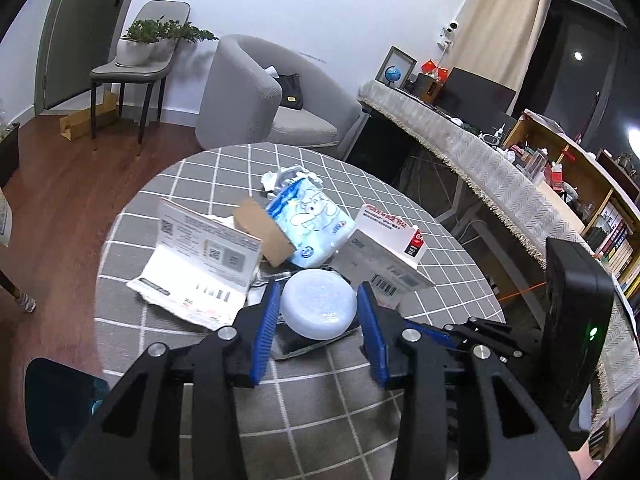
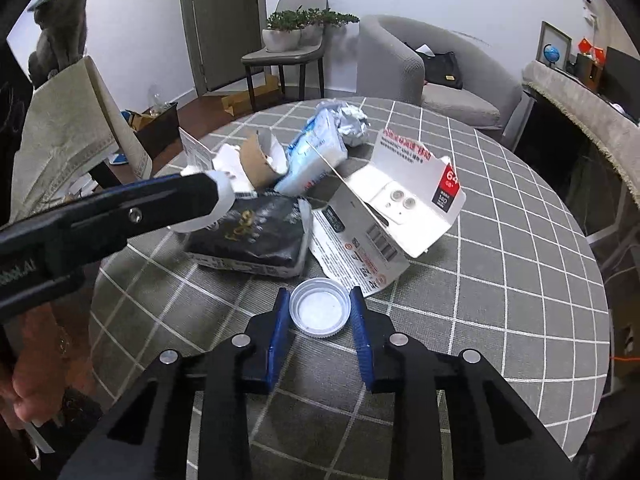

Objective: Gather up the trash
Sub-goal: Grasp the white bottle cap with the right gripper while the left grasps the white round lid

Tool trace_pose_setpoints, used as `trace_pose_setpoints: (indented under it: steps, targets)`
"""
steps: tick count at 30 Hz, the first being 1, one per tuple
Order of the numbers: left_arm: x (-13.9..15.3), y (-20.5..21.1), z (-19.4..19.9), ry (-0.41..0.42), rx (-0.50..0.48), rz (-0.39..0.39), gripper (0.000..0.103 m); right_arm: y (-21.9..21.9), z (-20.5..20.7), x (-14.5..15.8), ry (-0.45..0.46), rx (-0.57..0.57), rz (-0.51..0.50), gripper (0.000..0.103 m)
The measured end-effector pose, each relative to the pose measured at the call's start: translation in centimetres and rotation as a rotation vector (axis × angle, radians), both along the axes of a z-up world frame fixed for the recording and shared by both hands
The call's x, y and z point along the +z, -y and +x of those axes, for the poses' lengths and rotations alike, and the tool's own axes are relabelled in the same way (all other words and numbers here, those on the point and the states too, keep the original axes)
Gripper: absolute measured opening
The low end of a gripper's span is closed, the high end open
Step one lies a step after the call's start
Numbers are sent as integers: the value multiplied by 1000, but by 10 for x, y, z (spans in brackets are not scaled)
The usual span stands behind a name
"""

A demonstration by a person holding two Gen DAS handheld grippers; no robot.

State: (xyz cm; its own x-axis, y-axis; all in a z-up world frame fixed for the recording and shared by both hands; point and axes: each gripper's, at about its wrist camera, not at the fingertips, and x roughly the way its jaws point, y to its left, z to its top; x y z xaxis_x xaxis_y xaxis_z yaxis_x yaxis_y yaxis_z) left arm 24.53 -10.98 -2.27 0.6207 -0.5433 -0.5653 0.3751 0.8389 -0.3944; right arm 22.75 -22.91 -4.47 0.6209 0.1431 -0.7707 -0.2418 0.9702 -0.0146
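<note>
**A:** Where's your left side at?

**B:** My left tool (image 1: 319, 288) is clenched on the round white lid (image 1: 318, 306), one blue pad on each side of its edge. I took it across the width because a flat disc gives the pads nothing else to hold. From the right camera it looks raised over the black pouch (image 2: 248, 236), not resting on it.

**A:** And the right?

**B:** My right tool (image 2: 320, 291) points steeply down at the small cap (image 2: 319, 313). The cap lies open side up on the desk (image 2: 500, 280), just in front of the litter heap. The pads stand right against its rim on both sides. I cannot tell whether they are actually pressing on it yet.

**A:** Why come at it so steeply?

**B:** It's a low thing, so the pads have to reach almost to the cloth to catch the wall of it. If I come in any flatter, I'd guess they ride over the top.

**A:** And the rest of the heap?

**B:** It's untouched so far. The torn white carton (image 2: 408, 200) is leaning open, the tissue pack (image 1: 310, 224) is behind it and the pouch is in front. I picked the two small loose pieces first, since each fits in one tool. I reckon the carton is the awkward one, because it's light and floppy and will need a grip on an edge.

**A:** Is there a bin in view?

**B:** Not one I can point to for certain.
</note>
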Motion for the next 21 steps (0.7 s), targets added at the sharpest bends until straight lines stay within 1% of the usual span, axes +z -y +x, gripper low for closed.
trace_pose_setpoints:
  steps: [5, 10, 16, 21]
  targets:
    - [4, -14, -6, 13, 12, 11, 42, -5, -7, 13, 35, -1, 14, 30]
    - [6, -37, -12, 25, 36, 31, 42, -16, -6, 22, 66, 6, 31, 30]
    - [8, -69, -22, 34, 79, 53, 42, -43, -3, 27, 78, 39, 44, 30]
    - [8, -102, -31, 41, 134, 60, 42, -71, 0, 26, 81, 85, 47, 30]
